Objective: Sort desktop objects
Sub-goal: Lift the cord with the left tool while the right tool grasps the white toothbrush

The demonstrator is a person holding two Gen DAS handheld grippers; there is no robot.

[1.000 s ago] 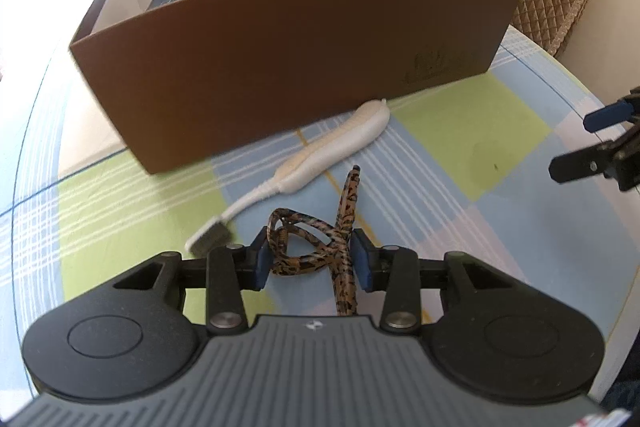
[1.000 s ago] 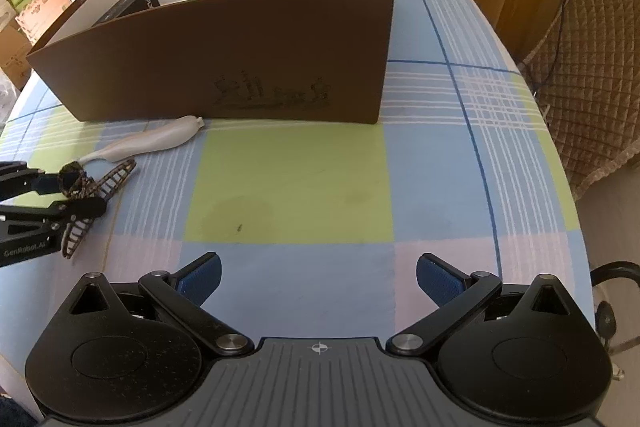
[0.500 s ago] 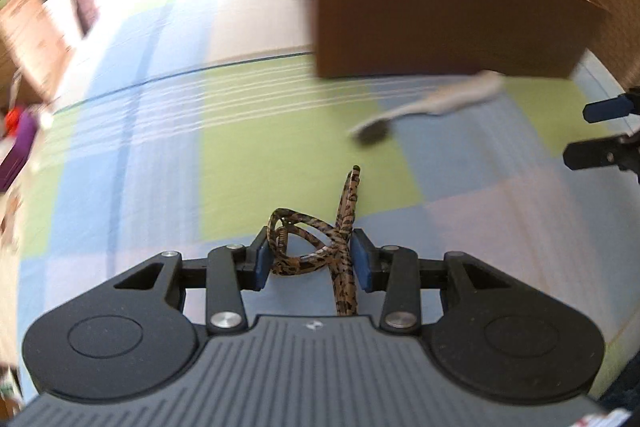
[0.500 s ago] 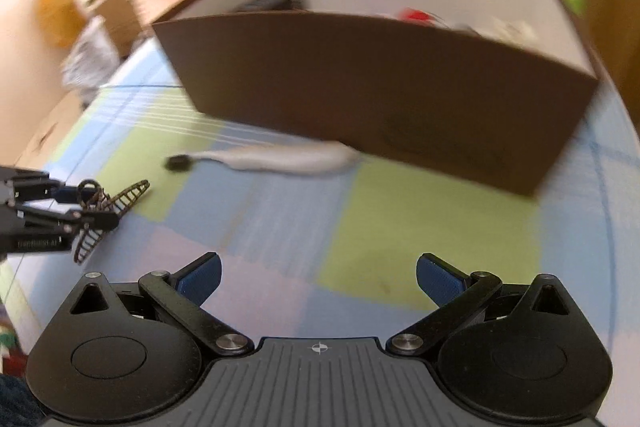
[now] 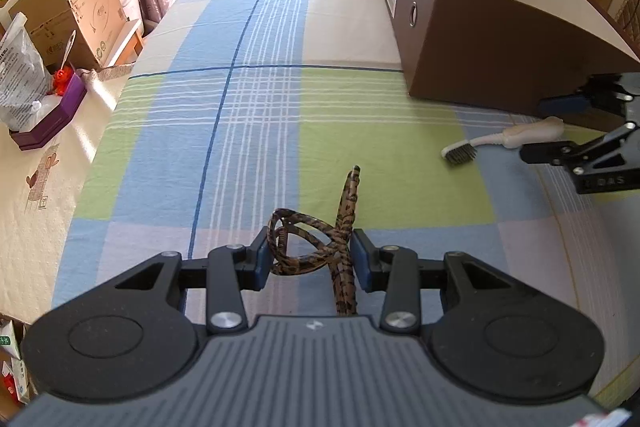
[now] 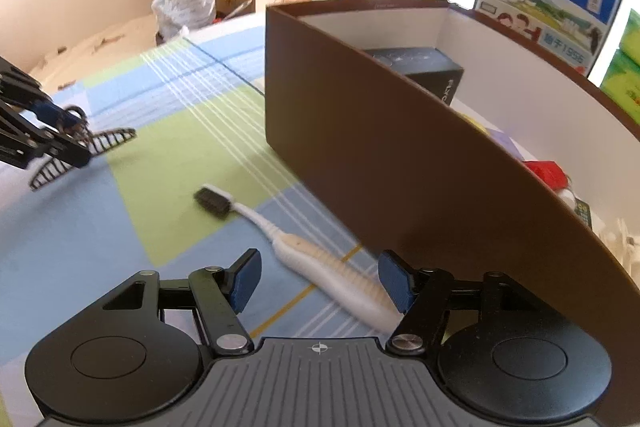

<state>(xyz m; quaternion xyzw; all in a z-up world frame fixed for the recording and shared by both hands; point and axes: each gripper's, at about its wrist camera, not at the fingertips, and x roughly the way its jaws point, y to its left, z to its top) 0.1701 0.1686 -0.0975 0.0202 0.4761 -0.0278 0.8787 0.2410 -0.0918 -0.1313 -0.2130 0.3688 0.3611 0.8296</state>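
Left hand-held gripper (image 5: 311, 254) is pinching the leopard-print hair clip (image 5: 320, 247); right hand-held gripper (image 6: 319, 279) is spreading around the toothbrush (image 6: 304, 255) handle beside the brown box (image 6: 400, 163).

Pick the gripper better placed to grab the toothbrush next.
Right. The right gripper is open with the toothbrush handle between its fingers; the left gripper is shut on the hair clip, farther off.
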